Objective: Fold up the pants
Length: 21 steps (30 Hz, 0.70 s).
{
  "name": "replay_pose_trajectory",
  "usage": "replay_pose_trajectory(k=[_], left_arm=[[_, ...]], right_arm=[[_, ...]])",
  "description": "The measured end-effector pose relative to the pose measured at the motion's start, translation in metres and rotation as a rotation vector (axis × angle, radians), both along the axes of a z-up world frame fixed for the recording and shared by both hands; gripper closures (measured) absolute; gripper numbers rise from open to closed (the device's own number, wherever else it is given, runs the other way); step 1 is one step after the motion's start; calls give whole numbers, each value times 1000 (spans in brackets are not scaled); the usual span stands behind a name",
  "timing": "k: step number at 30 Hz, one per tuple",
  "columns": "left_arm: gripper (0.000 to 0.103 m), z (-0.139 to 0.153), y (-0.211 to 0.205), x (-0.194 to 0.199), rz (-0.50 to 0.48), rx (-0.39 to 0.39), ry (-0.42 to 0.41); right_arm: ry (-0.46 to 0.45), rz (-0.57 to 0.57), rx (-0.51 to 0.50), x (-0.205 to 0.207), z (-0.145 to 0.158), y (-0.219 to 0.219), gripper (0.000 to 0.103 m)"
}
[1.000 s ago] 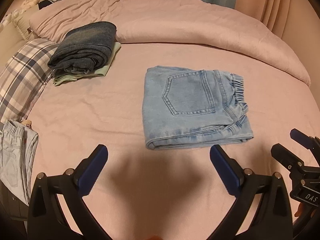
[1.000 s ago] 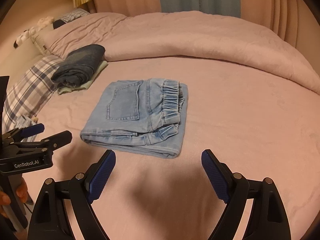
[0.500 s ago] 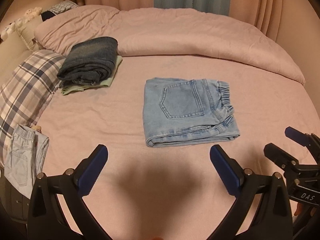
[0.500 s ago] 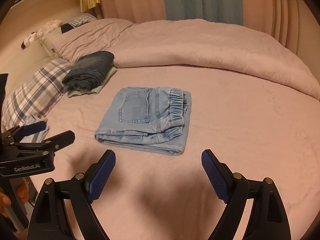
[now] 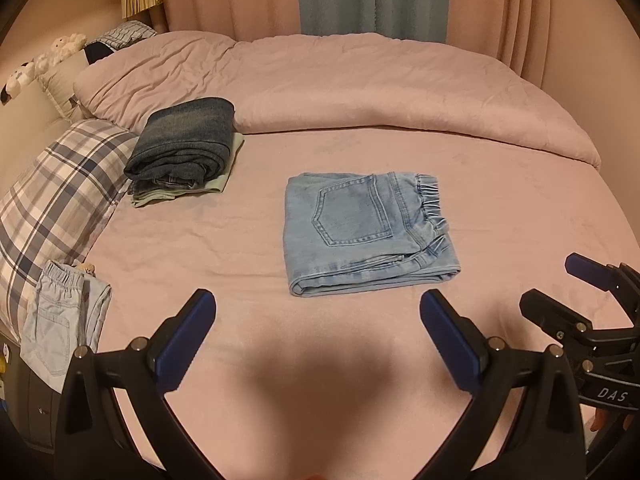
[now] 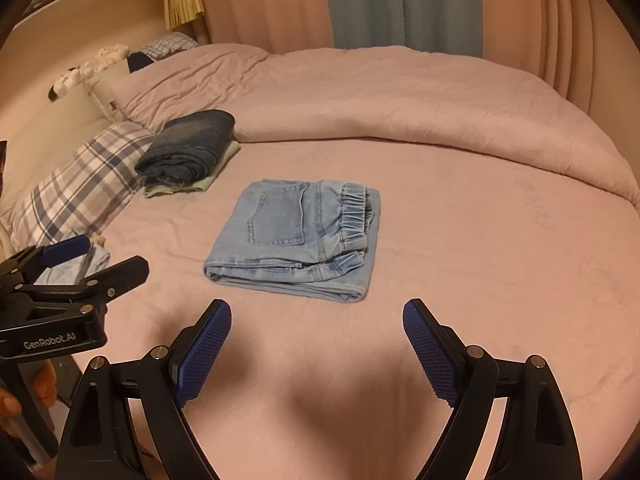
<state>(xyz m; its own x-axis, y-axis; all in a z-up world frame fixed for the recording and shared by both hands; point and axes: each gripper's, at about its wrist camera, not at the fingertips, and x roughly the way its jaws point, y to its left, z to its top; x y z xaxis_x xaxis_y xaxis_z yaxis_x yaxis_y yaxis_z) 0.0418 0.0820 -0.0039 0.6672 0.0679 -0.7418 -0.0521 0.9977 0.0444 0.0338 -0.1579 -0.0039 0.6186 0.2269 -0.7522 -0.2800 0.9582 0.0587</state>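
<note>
With the left gripper (image 5: 318, 312) and right gripper (image 6: 317, 322) both spread wide and empty above the bed (image 5: 500, 208), the folded jeans (image 5: 364, 232) lay square mid-mattress, where a careless finger catching the elastic waistband could have dragged the folds open.

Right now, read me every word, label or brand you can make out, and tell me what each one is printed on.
"DAS": on the body of the right tool, seen from the left wrist.
"GenRobot.AI": on the body of the left tool, seen from the right wrist.
The folded light jeans show no readable label.
</note>
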Motion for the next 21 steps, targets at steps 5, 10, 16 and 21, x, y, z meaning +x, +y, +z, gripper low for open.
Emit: replay_pose_trajectory(k=[5,10,16,21], left_arm=[[1,5,-2,-4,-3,-1,-7],[1,12,-5,-8,-8,0,-17],[1,22,-9,-10,-12,1,-38],[1,26,-11,-12,-18,6,-48]], right_arm=[[-11,8,6,-8,8,0,15],[-24,19,4,-12,16,3,15],[-43,27,1,-15,25,6,15],[-58,35,-2,-17,32,9,15]])
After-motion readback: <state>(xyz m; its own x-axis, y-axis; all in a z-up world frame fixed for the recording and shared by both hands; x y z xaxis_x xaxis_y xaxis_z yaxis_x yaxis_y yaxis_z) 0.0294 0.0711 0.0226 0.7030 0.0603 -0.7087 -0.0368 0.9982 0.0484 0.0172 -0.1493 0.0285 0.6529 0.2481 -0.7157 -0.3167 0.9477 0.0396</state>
